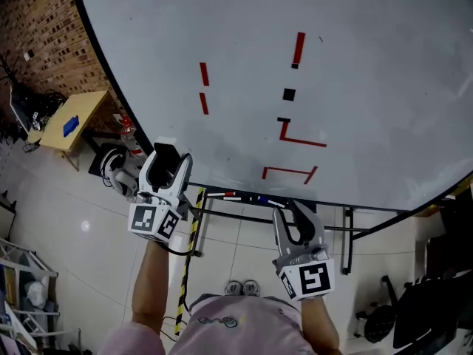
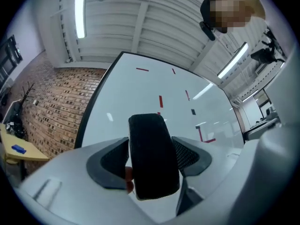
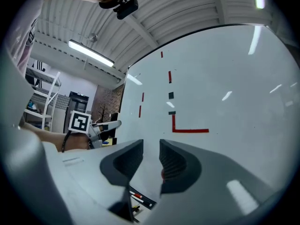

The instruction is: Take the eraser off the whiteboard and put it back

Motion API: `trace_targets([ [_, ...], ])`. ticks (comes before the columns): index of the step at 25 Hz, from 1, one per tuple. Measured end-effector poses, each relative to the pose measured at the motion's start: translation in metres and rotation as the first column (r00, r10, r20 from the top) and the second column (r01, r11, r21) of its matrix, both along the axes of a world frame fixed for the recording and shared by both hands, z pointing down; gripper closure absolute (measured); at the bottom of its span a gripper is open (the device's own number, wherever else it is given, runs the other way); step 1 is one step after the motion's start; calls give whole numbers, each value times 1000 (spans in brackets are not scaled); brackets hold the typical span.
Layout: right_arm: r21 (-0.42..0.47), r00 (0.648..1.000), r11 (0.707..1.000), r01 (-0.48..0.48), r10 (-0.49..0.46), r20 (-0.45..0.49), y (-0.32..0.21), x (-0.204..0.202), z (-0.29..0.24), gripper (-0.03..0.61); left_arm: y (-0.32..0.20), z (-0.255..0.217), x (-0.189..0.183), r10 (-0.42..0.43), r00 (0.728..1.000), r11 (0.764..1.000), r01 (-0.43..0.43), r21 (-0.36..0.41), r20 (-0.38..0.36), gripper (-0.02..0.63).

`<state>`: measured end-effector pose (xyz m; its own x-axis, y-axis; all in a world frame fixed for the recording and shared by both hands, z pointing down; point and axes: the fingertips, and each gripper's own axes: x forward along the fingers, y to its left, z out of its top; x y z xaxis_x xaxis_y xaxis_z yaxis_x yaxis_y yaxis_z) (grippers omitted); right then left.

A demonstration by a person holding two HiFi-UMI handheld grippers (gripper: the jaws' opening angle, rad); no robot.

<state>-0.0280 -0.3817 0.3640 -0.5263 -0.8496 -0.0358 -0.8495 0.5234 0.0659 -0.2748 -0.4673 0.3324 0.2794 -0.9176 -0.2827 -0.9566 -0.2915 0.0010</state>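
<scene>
Head view shows the marker tray under the whiteboard, just ahead of the right gripper's jaws, holding a few markers. Left gripper view shows the black eraser gripped between the left gripper's jaws, clear of the whiteboard beyond them. The right jaws stand a narrow gap apart with nothing between them. Both forearms reach forward, the left gripper tilted slightly upward, the right roughly level.
</scene>
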Motion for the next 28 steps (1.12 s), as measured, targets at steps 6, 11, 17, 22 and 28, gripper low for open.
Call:
trace_targets([
  [6, -15, 999, 1000, -23, 23, -23, -5, 4, 7, 477, -53, 22, -4, -46, 992, 999, 49, -20, 118, 319],
  [11, -19, 998, 998, -54, 53, -32, -6, 13, 9, 478, -71, 38, -8, -71, 989, 997, 76, -34, 131, 319],
  [17, -19, 996, 996, -82, 81, -46, 1, 19, 8, 477, -78, 45, -8, -96, 986, 995, 100, -24, 139, 321],
  [22, -14, 993, 993, -116, 116, -37, 17, 25, 4, 477, -39, 32, -8, -74, 993, 997, 76, -18, 88, 321],
  [28, -15, 982, 982, -189, 189, 15, 35, 51, 1, 477, 61, -4, 0, -2, 1000, 999, 1, 54, 12, 321],
])
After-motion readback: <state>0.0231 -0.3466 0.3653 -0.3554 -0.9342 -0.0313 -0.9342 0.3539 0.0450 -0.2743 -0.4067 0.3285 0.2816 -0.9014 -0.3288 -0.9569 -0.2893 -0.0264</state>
